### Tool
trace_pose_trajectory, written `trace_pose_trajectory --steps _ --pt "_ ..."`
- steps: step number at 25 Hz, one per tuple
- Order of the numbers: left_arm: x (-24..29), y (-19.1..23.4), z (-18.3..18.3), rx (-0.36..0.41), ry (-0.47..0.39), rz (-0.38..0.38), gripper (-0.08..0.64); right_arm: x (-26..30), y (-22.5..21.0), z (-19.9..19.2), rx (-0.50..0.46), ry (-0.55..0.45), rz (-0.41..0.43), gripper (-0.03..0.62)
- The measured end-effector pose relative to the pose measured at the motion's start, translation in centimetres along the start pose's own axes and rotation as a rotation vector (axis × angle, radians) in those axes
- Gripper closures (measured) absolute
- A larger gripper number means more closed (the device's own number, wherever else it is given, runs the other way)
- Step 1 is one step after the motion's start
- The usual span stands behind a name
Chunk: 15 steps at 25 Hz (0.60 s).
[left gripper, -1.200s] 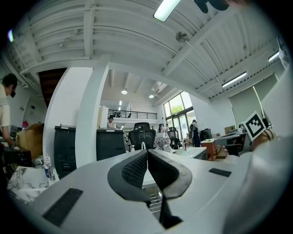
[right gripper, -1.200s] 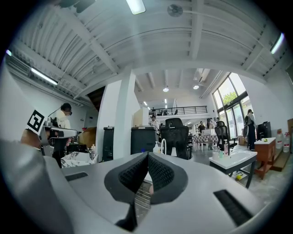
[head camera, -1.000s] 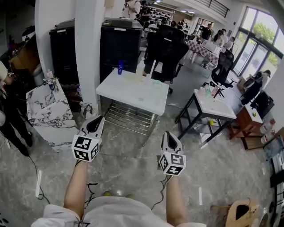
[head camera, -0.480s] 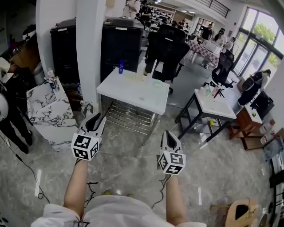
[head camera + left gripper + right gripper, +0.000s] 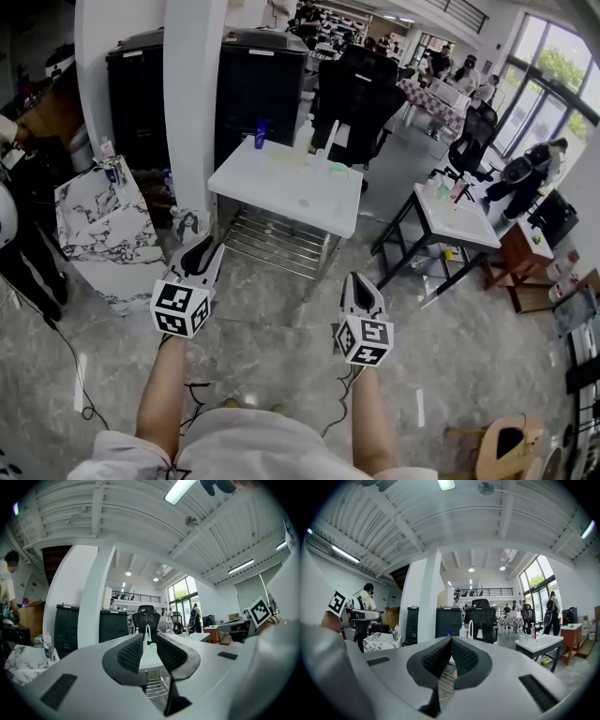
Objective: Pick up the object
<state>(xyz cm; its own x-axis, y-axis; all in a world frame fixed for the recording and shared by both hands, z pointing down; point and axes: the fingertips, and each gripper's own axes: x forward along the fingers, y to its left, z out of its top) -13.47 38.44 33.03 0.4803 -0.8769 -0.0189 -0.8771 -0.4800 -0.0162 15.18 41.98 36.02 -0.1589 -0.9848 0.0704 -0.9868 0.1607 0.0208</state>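
— Where are your hands?

— Low in front of me, over the grey floor (image 5: 281, 356); I hold the left gripper (image 5: 199, 251) out by my left arm and the right gripper (image 5: 359, 286) by my right, well apart from each other, both pointing toward the white table (image 5: 281, 192).

— And the fingers?

— My left ones are spread, with a clear gap between the ribbed pads; through that gap I see the far table and nothing held. My right ones are pressed together at the tips; nothing is pinched there either.

— Where is the thing to pick up?

— I cannot tell which one it is; a blue bottle (image 5: 260, 134), a white bottle (image 5: 302, 134) and a small green thing (image 5: 337, 169) stand along the table's far edge, well away from both grippers.

— What is around?

— A white pillar (image 5: 192, 103) rises just left of the table; black cabinets (image 5: 258, 84) stand behind it and a black chair (image 5: 361, 89) beyond its far side; a marble slab (image 5: 98, 220) leans at my left; a second table (image 5: 459, 225) stands off to the right.
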Motion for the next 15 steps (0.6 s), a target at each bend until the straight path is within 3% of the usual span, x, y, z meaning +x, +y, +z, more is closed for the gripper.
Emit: trace_pose_trajectory --steps 15 --pt "0.2 5.4 -1.2 -0.012 0.001 -0.041 0.476 3.3 4.4 -1.0 0.002 0.022 -0.040 0.583"
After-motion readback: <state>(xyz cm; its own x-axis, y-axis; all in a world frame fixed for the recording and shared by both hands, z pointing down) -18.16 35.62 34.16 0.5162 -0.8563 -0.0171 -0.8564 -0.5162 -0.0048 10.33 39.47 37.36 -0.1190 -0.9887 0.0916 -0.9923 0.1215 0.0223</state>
